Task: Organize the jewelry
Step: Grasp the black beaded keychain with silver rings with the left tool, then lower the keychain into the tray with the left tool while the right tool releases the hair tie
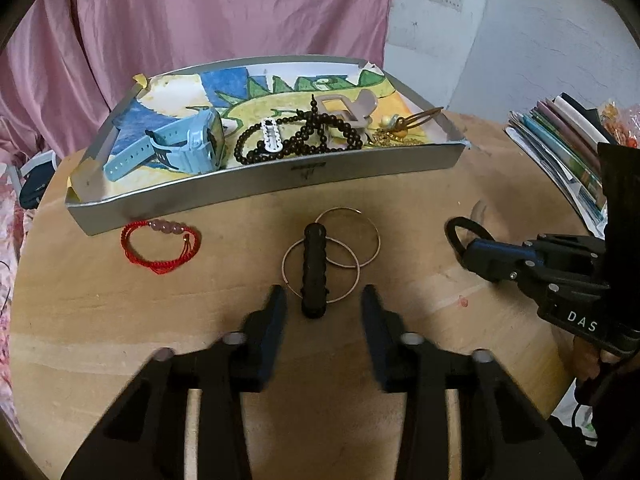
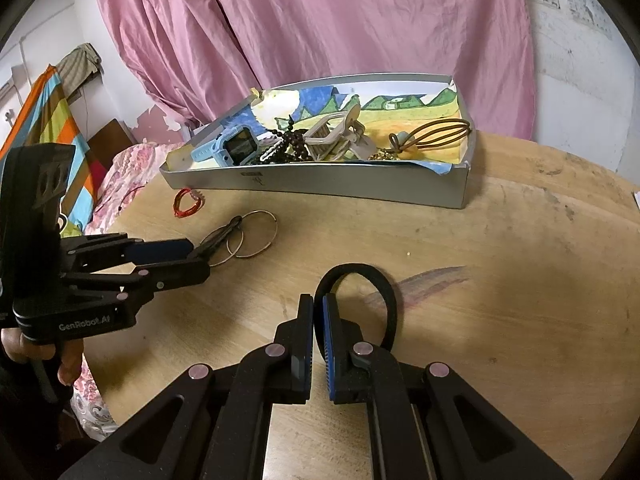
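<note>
Right gripper [image 2: 318, 320] clamped on black hair tie [image 2: 360, 280] for carrying to tray [image 1: 280, 184]; left gripper [image 1: 324, 304], jaws apart, lined up on black clip [image 1: 315, 268] across hoops [image 1: 340, 240].

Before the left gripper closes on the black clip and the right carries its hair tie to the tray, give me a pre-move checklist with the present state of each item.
1. Left gripper open, fingers either side of the black hair clip: ok.
2. Clip free of other items: not ok, it lies across the two hoop rings.
3. Right gripper shut on the black hair tie: ok.
4. Tie lifted off the table: cannot tell.
5. Tray has bare floor for a drop: ok, at the right end.
6. Red cord bracelet out of both paths: ok, it lies by the tray's left front.
</note>
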Available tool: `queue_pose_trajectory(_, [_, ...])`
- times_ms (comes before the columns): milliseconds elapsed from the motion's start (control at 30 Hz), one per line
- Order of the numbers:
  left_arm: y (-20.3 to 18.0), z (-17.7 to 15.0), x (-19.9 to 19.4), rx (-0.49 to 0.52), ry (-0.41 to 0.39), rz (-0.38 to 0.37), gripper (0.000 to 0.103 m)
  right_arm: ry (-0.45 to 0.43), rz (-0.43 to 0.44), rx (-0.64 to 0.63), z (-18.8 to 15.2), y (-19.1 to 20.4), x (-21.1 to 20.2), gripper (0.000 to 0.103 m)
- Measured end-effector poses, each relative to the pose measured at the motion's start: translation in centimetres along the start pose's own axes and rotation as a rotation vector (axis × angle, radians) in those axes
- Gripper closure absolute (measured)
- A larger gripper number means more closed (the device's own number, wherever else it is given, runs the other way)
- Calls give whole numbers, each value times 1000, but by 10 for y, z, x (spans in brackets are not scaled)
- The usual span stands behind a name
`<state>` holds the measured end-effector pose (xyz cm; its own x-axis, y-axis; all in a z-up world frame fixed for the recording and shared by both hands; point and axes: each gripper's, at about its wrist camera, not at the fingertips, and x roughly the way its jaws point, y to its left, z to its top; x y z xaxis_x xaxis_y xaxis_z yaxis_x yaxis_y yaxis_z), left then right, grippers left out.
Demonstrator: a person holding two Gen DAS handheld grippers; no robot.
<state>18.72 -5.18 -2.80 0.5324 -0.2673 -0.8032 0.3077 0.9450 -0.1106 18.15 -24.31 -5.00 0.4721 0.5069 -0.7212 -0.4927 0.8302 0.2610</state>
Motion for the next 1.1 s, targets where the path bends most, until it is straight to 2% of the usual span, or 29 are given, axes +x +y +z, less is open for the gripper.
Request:
queue_pose_trajectory(167, [1, 0, -1, -3, -9, -5, 84, 2, 0, -1, -1, 0, 0, 97])
queue_pose_trajectory(233, [1, 1, -2, -7, -12, -7, 91, 2, -1, 0, -1, 1, 0, 97])
queue_pose_trajectory(333, [2, 2, -2, -15, -19, -13, 94, 2, -1, -2, -1, 0, 0, 97])
queue_pose_trajectory(633, [7, 4, -10, -42, -70, -68, 94, 2, -1, -1, -1, 0, 0, 97])
queue_pose_trajectory(867, [10, 5, -7, -56, -48, -117, 94, 4, -2, -4, -1, 0, 0, 97])
queue_pose_trajectory(1100, [4, 11, -4, -40, -34, -109, 94, 4, -2, -6, -1, 0, -1, 97])
